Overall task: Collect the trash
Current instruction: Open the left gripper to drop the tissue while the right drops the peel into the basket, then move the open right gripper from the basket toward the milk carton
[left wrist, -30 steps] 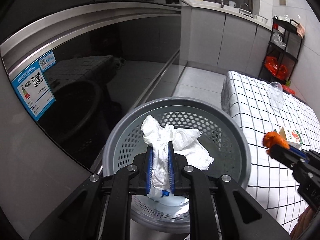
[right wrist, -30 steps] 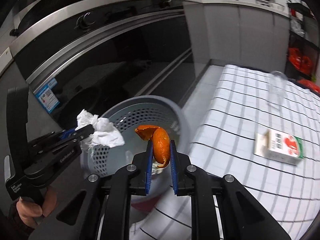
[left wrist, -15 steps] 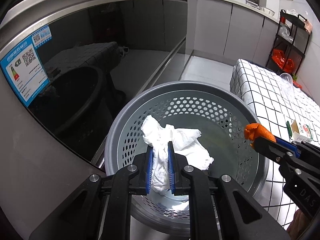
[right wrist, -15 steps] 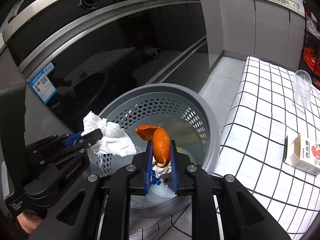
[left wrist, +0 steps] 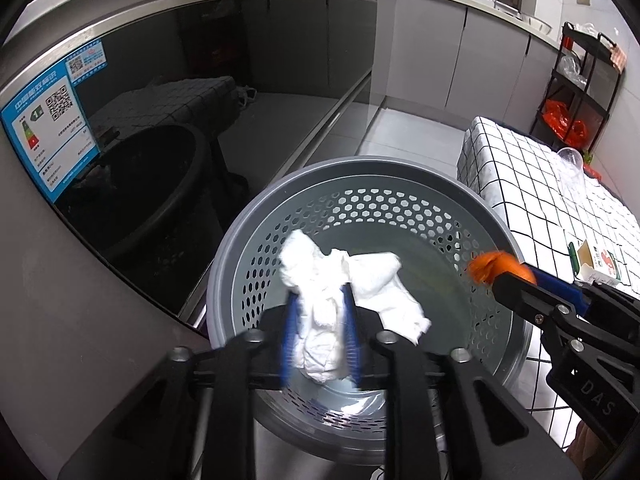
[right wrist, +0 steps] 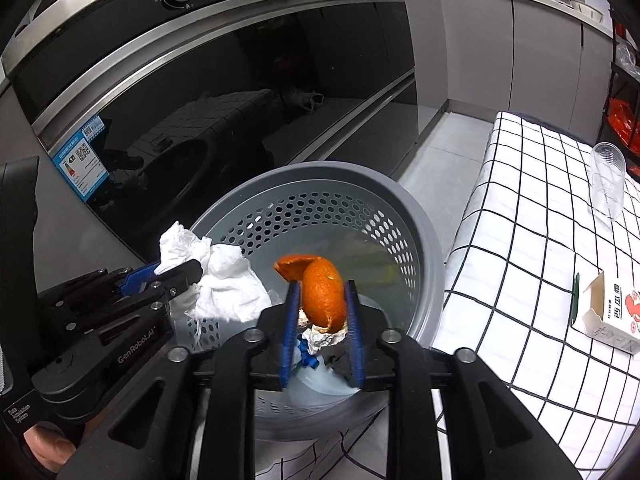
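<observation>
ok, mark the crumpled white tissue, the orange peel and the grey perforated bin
crumpled white tissue (left wrist: 320, 280), left wrist view, middle of the wad
orange peel (right wrist: 322, 296), right wrist view, outer skin
grey perforated bin (right wrist: 424, 232), right wrist view, right rim

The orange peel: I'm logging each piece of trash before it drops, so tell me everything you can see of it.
The orange peel is a curled piece of bright orange rind, pitted outside, with a torn flap folded back at its top showing the paler inner side. It stands roughly upright between the blue pads of the right gripper, over the opening of the grey perforated bin. Nothing else appears to touch it; crumpled trash lies below in the bin.
</observation>
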